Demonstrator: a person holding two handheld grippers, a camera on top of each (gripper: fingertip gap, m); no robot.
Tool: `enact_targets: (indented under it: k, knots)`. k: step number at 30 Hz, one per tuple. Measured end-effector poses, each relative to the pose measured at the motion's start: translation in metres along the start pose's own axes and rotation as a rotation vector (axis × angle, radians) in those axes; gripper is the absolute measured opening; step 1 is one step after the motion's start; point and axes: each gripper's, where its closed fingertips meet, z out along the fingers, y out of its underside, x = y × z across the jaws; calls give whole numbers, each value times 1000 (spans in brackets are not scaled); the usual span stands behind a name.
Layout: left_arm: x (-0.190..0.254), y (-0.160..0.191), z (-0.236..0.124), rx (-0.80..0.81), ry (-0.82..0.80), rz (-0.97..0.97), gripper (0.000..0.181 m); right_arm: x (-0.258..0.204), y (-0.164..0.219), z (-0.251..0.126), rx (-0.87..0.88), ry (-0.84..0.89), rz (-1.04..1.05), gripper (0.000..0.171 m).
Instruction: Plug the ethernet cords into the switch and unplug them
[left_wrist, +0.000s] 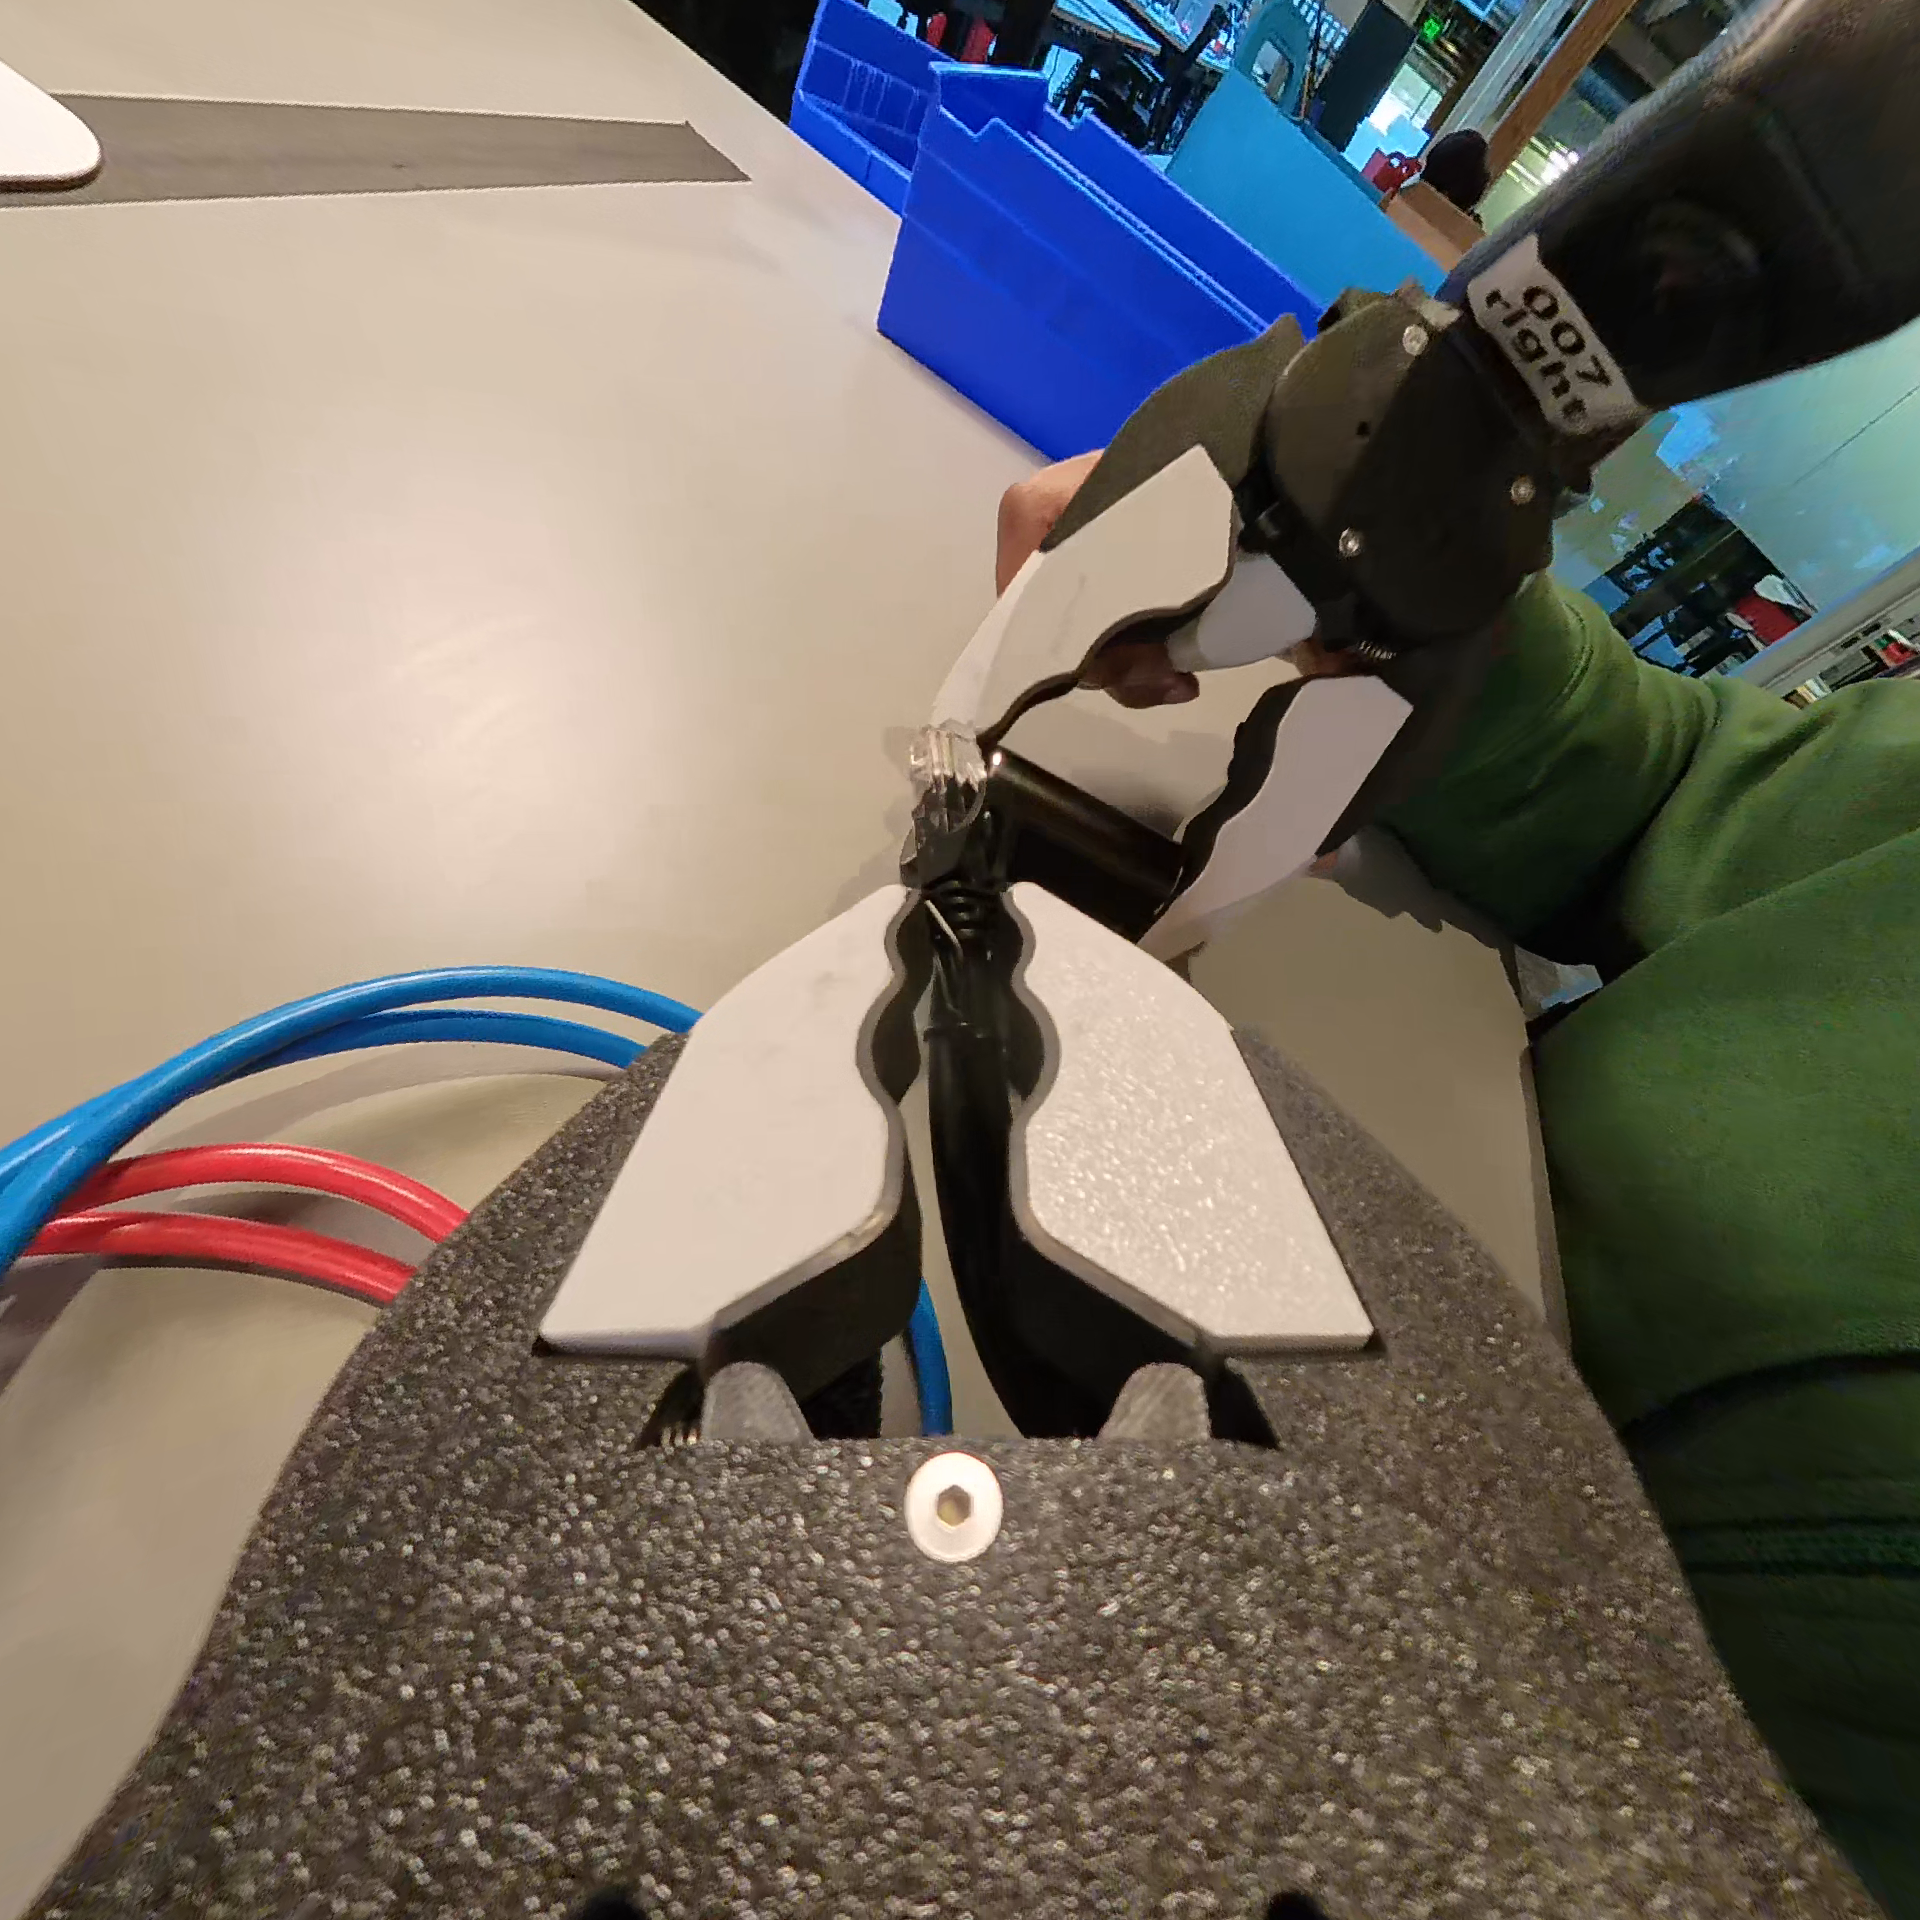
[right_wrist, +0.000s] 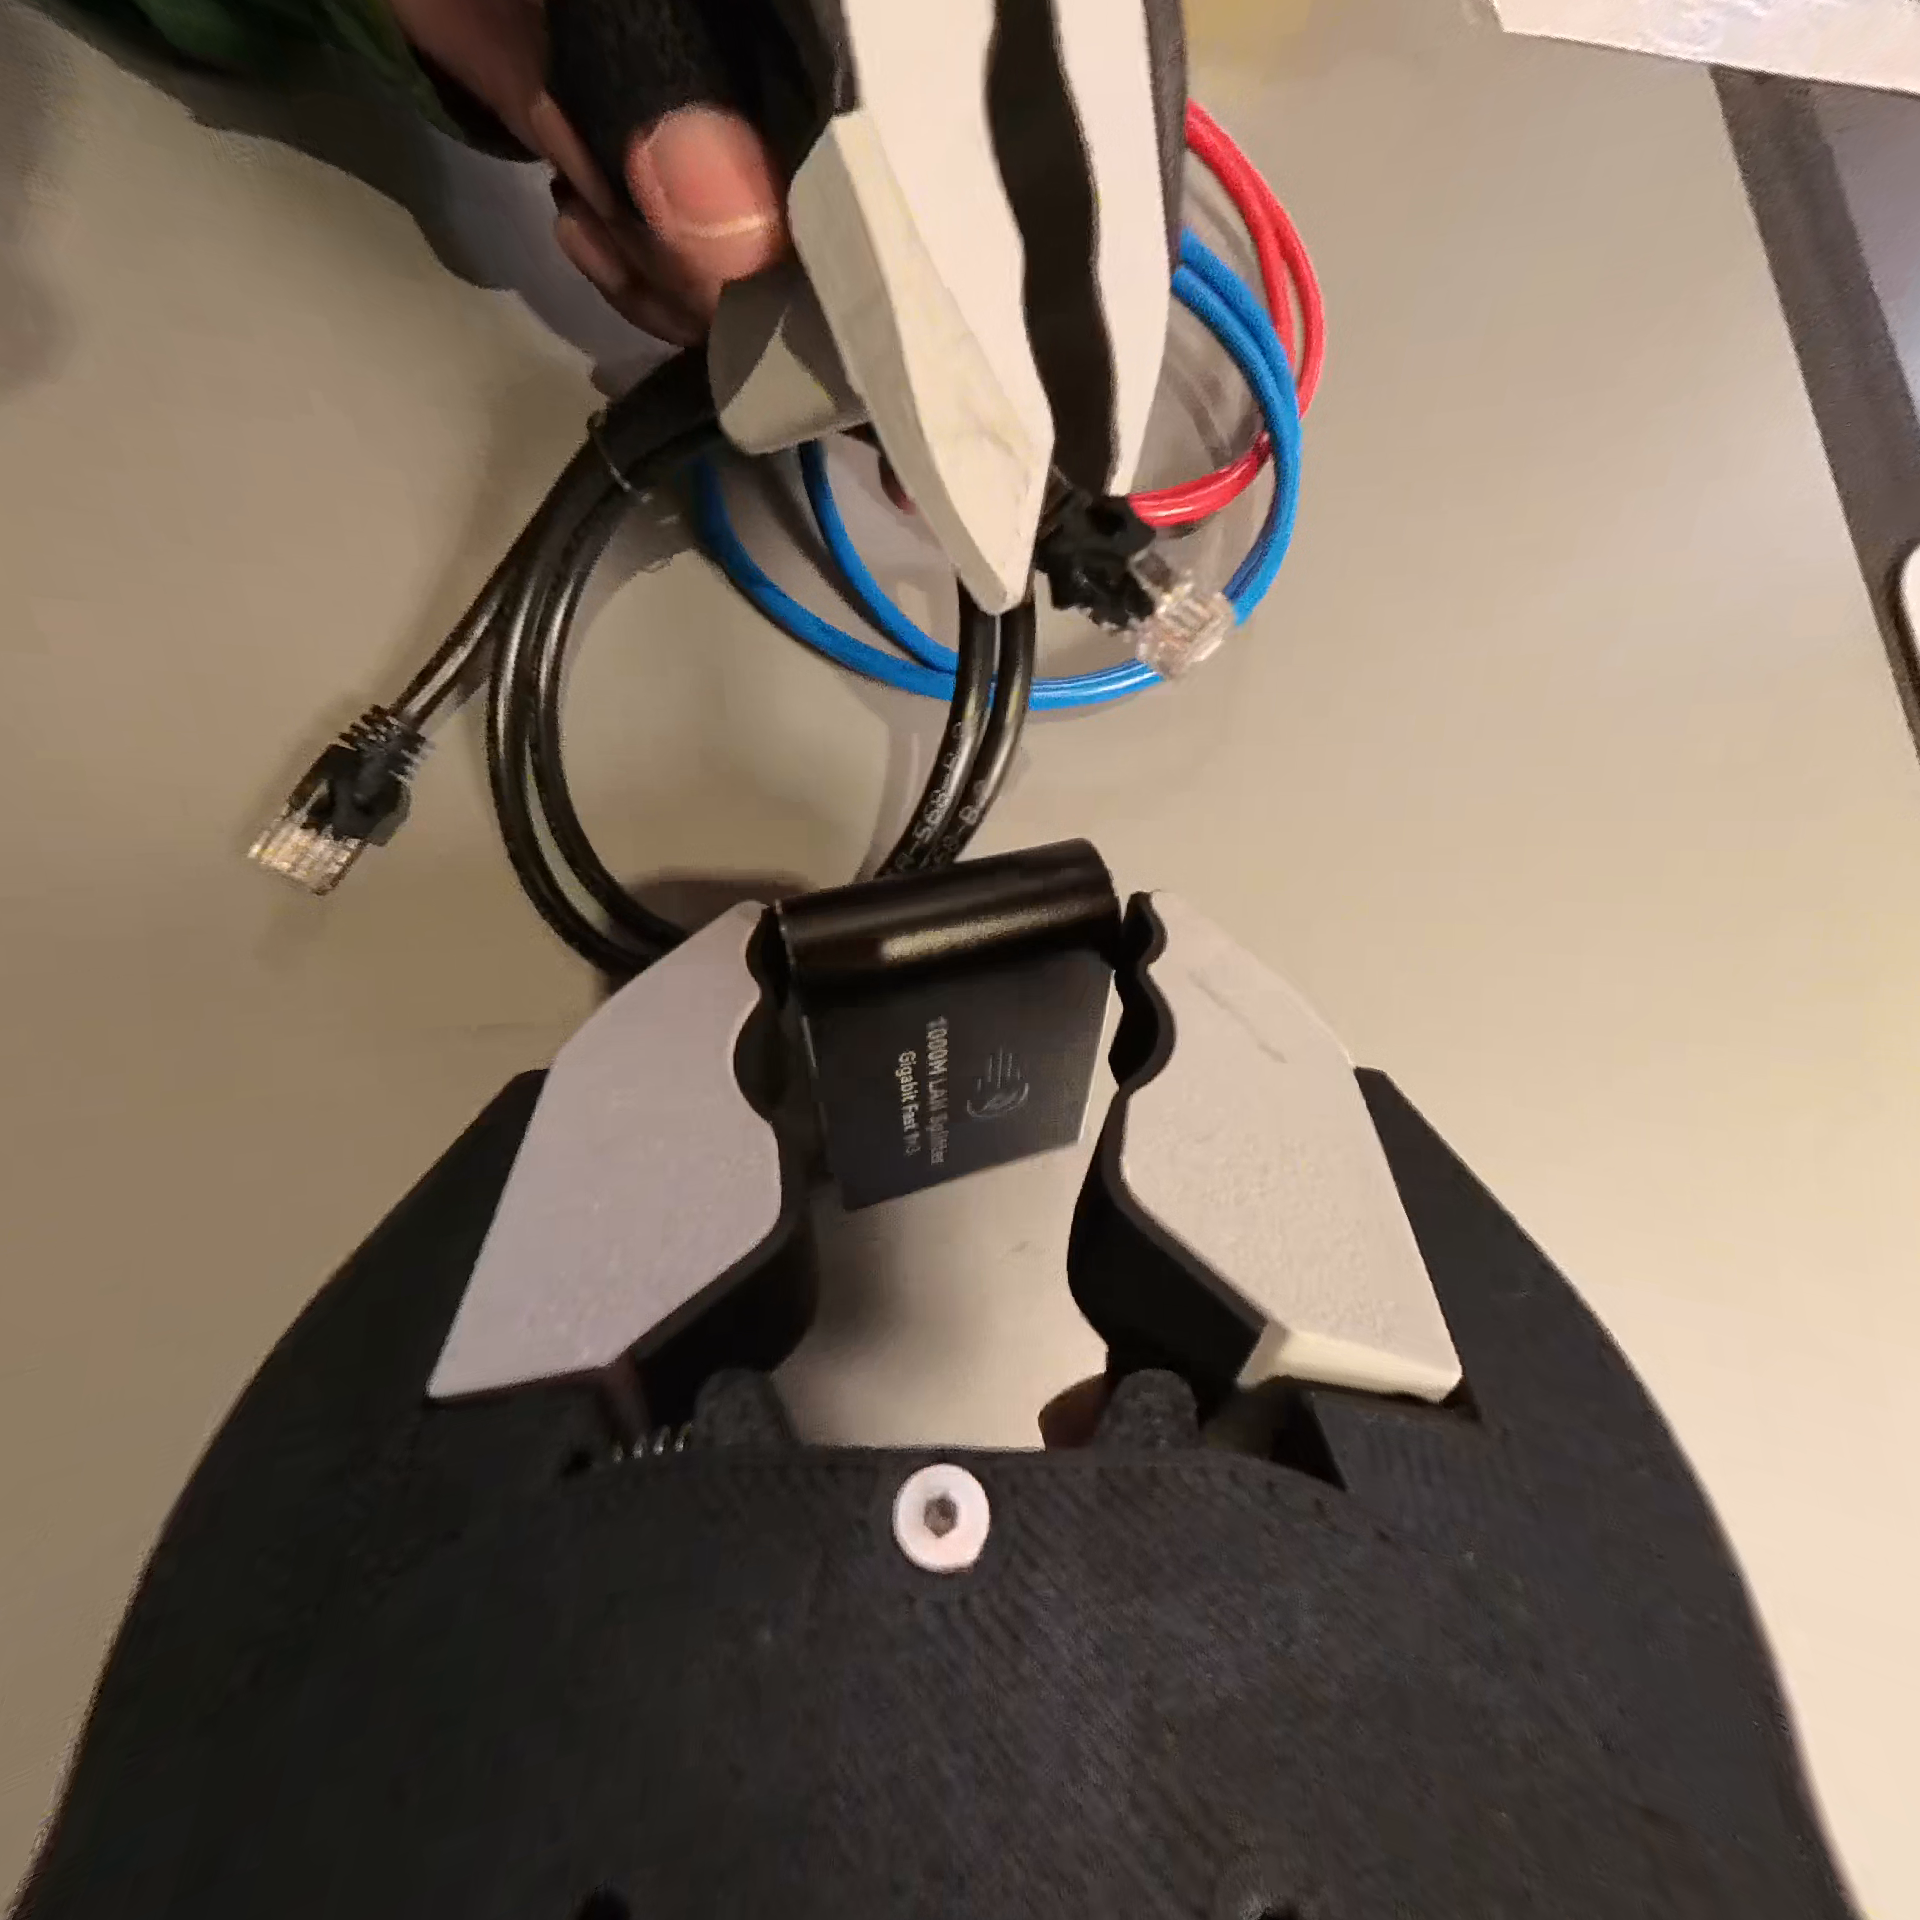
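My left gripper (left_wrist: 956, 899) is shut on a black ethernet cord (left_wrist: 961, 1081) just behind its clear plug (left_wrist: 940, 774). The plug tip is close to the small black switch (left_wrist: 1091, 831); whether they touch I cannot tell. My right gripper (right_wrist: 945, 925) is shut on the switch (right_wrist: 945, 1039) and holds it over the table. In the right wrist view the left gripper (right_wrist: 1049, 540) comes in from above with the plug (right_wrist: 1179, 629) pointing towards the switch. The black cord's other plug (right_wrist: 312, 831) lies on the table. Blue cords (right_wrist: 862, 644) and red cords (right_wrist: 1288, 260) lie coiled beyond.
Blue bins (left_wrist: 1039, 239) stand at the table's far edge. A dark strip (left_wrist: 416, 156) and a white object (left_wrist: 31, 135) lie at the far left. A person's green sleeve (left_wrist: 1662, 831) fills the right side. A thumb (right_wrist: 696, 197) shows by the left gripper. The white object (left_wrist: 31, 135) lies around 30 cm away from my right fingertips.
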Motion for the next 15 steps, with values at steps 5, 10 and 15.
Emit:
enact_targets:
  k: [5, 10, 15]
  knots:
    - [-2, 0, -1, -1, -15, -3, 12, 26, -17, -13, 145, 96, 107, 61]
    - [-4, 0, -1, -1, -26, 3, 12, 59, -16, -17, 345, 127, 407, 62]
    - [-4, 0, -2, -7, -34, 12, 12, 61, 17, -9, 242, 125, 439, 62]
